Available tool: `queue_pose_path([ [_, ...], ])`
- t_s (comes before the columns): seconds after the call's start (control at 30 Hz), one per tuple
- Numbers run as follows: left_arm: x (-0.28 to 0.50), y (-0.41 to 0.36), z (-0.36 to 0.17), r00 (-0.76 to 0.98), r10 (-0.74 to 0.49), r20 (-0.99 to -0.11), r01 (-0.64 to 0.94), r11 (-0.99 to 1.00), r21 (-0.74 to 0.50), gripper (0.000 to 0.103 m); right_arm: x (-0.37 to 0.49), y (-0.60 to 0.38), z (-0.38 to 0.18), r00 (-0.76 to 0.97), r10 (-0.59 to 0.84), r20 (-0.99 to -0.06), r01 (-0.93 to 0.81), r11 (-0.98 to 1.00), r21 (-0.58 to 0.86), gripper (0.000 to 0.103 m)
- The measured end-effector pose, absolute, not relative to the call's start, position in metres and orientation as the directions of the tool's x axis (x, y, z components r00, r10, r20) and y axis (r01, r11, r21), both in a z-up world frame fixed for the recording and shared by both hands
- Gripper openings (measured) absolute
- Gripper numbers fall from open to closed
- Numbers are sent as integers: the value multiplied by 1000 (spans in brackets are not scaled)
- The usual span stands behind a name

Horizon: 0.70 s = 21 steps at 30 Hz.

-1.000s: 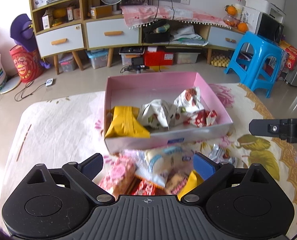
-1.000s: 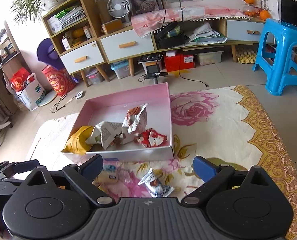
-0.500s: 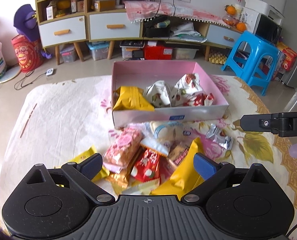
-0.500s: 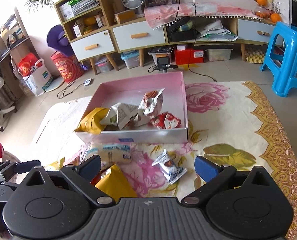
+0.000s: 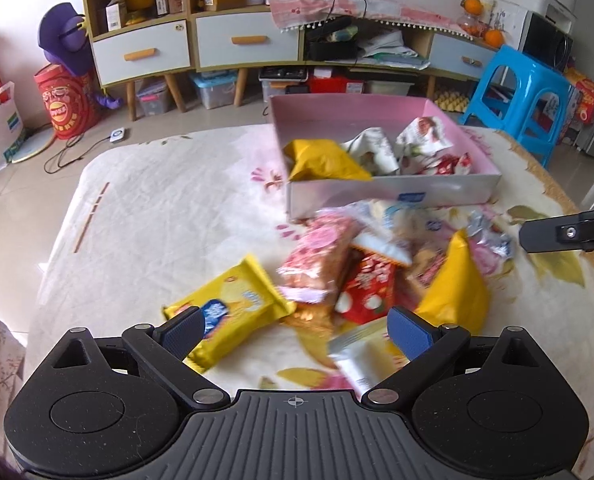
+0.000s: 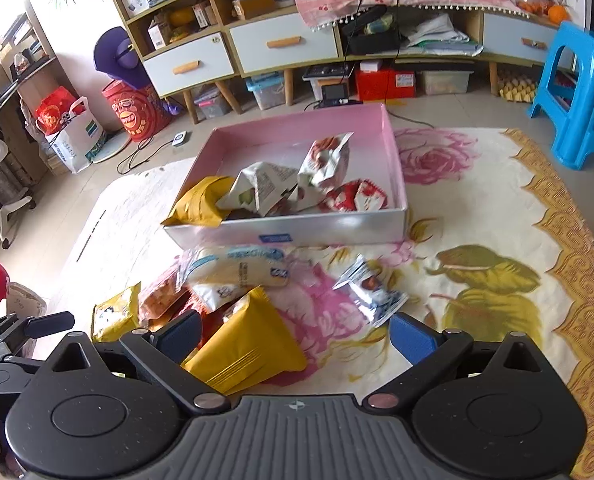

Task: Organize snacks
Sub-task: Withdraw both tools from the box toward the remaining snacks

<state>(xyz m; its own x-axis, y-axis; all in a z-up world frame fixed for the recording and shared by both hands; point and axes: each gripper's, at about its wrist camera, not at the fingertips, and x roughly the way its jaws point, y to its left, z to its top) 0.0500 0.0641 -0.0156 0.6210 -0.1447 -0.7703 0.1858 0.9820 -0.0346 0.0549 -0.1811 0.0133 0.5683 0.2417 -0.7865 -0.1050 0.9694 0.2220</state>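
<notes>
The left gripper (image 5: 295, 328) hangs low over the near edge of the flowered blanket (image 5: 157, 208), its blue-padded fingers (image 5: 185, 330) spread wide with nothing between them. Just under its left finger lies a flat yellow packet with a blue badge (image 5: 233, 304); near its right finger a pale yellow-and-white wrapper (image 5: 361, 360) pokes out, blurred.

The right gripper (image 6: 295, 334) is likewise spread wide and empty, hovering above the same blanket. Between and just below its fingers sits a big mustard-yellow pouch (image 6: 249, 344), tilted, its crimped end toward the camera. A small silvery packet (image 6: 371, 292) lies apart from the heap, near the right finger.

Beyond the grippers the loose snacks lie in a jumbled pile (image 5: 361, 264) on the blanket: a pink-and-red speckled bag (image 5: 321, 256), a red packet (image 5: 371, 284) and a long white-and-blue wrapper (image 6: 237, 266) overlapping one another, the wrapper just in front of the box.

The pink box (image 6: 393, 148) stands on the blanket behind the pile, open-topped, its near wall silvery. Inside, toward the near wall, are a yellow pouch (image 6: 203, 200) leaning over the left corner, two crumpled white printed bags (image 6: 269, 186) and a red-and-white packet (image 6: 357, 196). The far half of the box floor is bare.

Farther off, a blue plastic stool (image 6: 581, 92) stands on the tiled floor to the right, with a low cabinet (image 6: 285, 44) along the wall.
</notes>
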Motion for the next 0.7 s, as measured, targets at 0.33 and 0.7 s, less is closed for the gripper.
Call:
queue_pose_path([
  [0.33,64,93,-40,653,-220,-724,358,933,39,99,55,-154,-4,504,270,-820,-109,962,250,93],
  [0.7,81,104,-55,605,-303,-737,442,897,-5,96,56,-134,-24,443,290,-848,-108,957,271,93],
])
